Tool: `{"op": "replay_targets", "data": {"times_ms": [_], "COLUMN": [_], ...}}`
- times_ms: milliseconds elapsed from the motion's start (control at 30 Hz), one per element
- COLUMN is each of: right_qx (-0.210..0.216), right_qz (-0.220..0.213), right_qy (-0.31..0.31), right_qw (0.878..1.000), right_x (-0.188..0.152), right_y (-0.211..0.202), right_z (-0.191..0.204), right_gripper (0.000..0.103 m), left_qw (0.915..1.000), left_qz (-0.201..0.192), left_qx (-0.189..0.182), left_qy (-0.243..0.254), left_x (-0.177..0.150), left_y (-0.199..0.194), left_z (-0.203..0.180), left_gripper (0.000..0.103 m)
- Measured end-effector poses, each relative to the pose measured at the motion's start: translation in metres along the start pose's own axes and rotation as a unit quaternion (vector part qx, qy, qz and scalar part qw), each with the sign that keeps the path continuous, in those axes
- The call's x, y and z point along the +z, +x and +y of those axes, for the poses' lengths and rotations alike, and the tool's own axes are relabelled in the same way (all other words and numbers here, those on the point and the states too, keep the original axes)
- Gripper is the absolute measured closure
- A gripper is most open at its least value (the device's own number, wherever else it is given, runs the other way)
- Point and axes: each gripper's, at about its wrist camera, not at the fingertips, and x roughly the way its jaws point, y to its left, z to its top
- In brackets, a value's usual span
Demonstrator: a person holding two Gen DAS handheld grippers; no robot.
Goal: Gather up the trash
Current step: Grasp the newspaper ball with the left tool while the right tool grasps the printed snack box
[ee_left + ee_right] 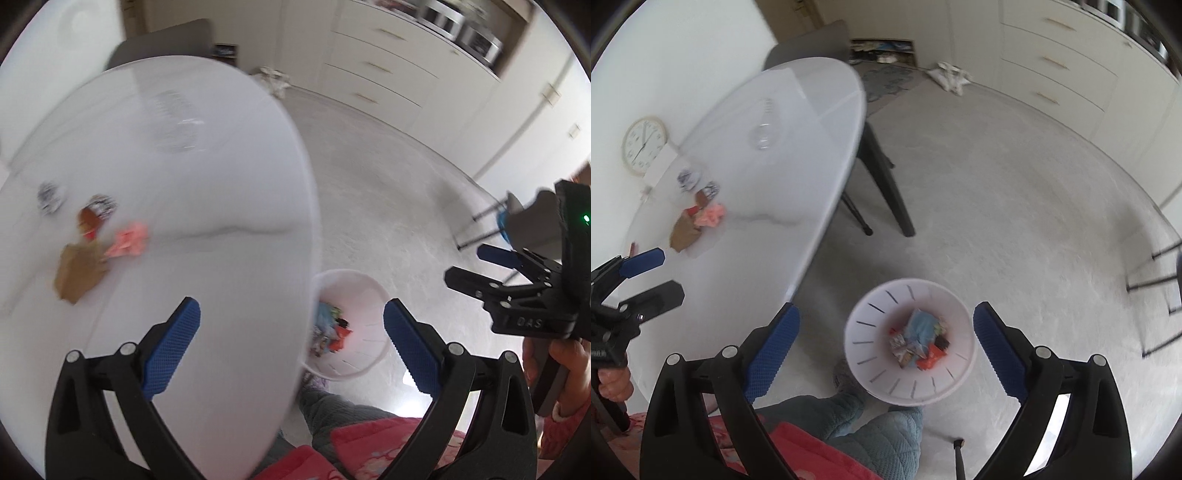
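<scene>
Both claws, left claw (291,347) and right claw (886,343), are held spread and empty above the wastebasket (864,354); wrappers (127,242) remain on the bench (221,184).

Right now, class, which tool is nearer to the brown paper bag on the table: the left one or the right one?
Left. The left tool hangs over the table's near edge, the brown paper bag ahead to its left. The right tool is off the table, above the bin on the floor.
</scene>
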Motion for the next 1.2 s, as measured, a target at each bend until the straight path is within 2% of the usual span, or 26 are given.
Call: {"op": "replay_targets", "data": {"times_ms": [100, 200, 400, 500, 633, 800, 1000, 1133, 1200], "right_qx": [0.02, 0.04, 0.082, 0.095, 0.104, 0.103, 0.103, 0.106, 0.106], "right_qz": [-0.002, -0.003, 0.0, 0.003, 0.014, 0.027, 0.053, 0.068, 0.071], "right_qy": [-0.042, -0.084, -0.14, -0.156, -0.175, -0.191, -0.189, -0.186, -0.189], "right_qw": [0.999, 0.996, 0.987, 0.983, 0.979, 0.976, 0.975, 0.974, 0.974], "right_x": [0.022, 0.045, 0.08, 0.092, 0.107, 0.126, 0.138, 0.14, 0.142], "right_y": [0.01, 0.02, 0.037, 0.046, 0.061, 0.086, 0.115, 0.129, 0.135], "right_z": [0.041, 0.084, 0.163, 0.195, 0.232, 0.264, 0.276, 0.277, 0.278], "right_gripper": [0.009, 0.009, 0.009, 0.009, 0.009, 0.009, 0.009, 0.009, 0.009], "left_qw": [0.9981, 0.9921, 0.9787, 0.9737, 0.9696, 0.9694, 0.9681, 0.969, 0.9701], "left_qz": [-0.018, -0.037, -0.051, -0.056, -0.053, -0.04, -0.01, 0.004, 0.01], "left_qx": [0.026, 0.056, 0.111, 0.127, 0.137, 0.148, 0.147, 0.162, 0.167], "left_qy": [-0.052, -0.106, -0.165, -0.181, -0.196, -0.192, -0.203, -0.186, -0.176], "left_x": [-0.001, -0.003, 0.005, 0.013, 0.035, 0.072, 0.11, 0.124, 0.126], "left_y": [-0.013, -0.027, -0.036, -0.032, -0.012, 0.032, 0.094, 0.123, 0.131], "left_z": [0.045, 0.097, 0.18, 0.214, 0.261, 0.312, 0.358, 0.367, 0.366], "left_gripper": [0.008, 0.008, 0.008, 0.008, 0.008, 0.008, 0.009, 0.021, 0.038]}}
